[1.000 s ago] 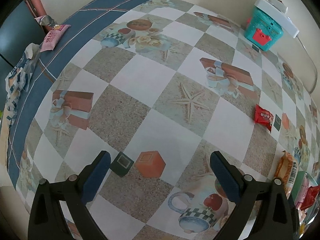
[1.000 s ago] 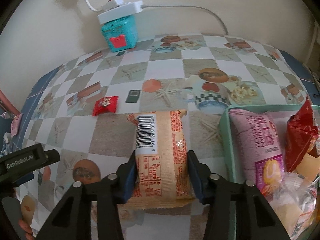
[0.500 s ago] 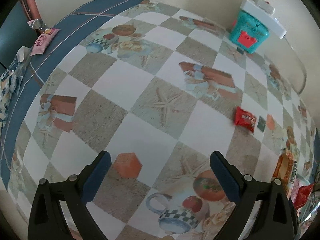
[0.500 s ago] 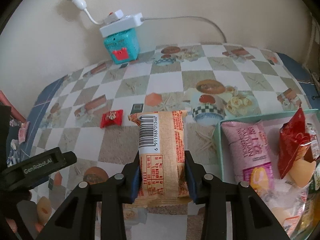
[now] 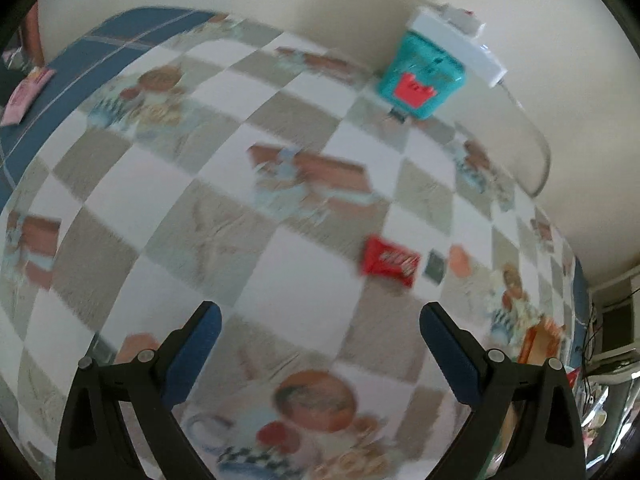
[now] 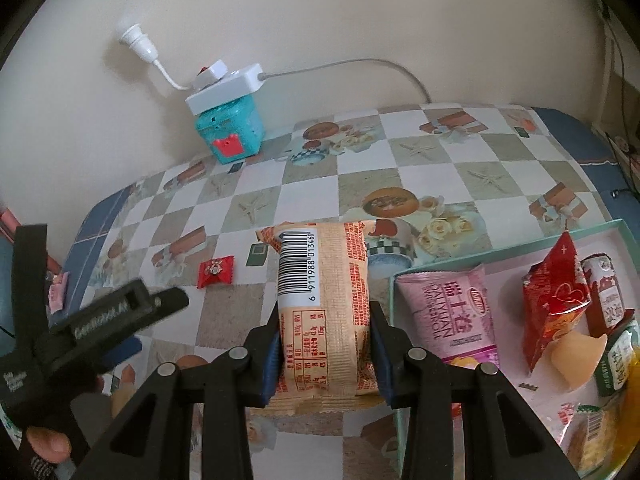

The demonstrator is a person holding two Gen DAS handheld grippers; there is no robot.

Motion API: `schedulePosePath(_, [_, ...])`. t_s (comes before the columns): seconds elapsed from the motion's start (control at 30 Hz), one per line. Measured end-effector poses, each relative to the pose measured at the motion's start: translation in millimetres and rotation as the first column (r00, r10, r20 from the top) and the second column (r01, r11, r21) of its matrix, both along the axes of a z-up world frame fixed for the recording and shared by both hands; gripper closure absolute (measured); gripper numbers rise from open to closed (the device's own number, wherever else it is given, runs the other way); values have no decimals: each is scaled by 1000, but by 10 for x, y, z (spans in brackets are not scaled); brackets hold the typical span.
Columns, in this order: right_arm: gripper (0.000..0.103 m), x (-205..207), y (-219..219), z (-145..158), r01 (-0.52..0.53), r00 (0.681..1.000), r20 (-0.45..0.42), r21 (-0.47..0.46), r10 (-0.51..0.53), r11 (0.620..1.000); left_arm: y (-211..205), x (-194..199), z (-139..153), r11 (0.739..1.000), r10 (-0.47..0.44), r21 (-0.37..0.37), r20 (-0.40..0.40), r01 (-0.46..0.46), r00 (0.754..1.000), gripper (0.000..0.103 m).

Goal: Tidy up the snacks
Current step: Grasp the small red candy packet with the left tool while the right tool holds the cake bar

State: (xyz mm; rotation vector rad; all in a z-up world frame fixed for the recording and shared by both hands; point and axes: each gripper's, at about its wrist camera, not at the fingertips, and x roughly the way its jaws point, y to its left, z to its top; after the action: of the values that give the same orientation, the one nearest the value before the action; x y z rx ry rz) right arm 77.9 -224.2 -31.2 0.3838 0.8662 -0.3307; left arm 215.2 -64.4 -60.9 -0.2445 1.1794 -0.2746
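Observation:
My right gripper (image 6: 324, 344) is shut on an orange snack packet with a barcode (image 6: 324, 296) and holds it off the table, just left of the teal tray (image 6: 394, 320). The tray holds a pink packet (image 6: 452, 308), a red packet (image 6: 552, 296) and other snacks. A small red candy packet (image 6: 217, 271) lies on the checkered tablecloth; in the left wrist view it (image 5: 390, 260) lies ahead and to the right of my left gripper (image 5: 320, 336), which is open and empty above the cloth. The left gripper also shows in the right wrist view (image 6: 120, 312).
A teal box (image 6: 230, 134) with a white power strip (image 6: 226, 88) on top stands against the back wall; it also shows in the left wrist view (image 5: 422, 74). A pink packet (image 5: 24, 94) lies on the blue border at the far left.
My right gripper has lifted the orange packet higher. My left gripper has swung to the right, so the red candy packet now lies nearer its middle.

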Motion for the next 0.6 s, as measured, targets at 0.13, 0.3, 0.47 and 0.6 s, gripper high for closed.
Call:
schedulePosePath(0.13, [63,-20,-52,8,5,1000,5,10,-5,1000,-207,85,153,999,-27,25,45,26,999,4])
schedulePosePath(0.3, [63,-49,-134,7,20,1000,5,29,-21,999,-462,92,217,985,-95,152,90,81,991,23])
schedulePosePath(0.47, [63,-71,-174,23,28,1000,12,39,-28,999,-550,118,95,974,-124,201,61,109,990,33])
schedulePosePath(0.6, [63,-72,-181,14,30,999,9,48,-31,998,-609,146,10,968,-126,223,46,112,991,39])
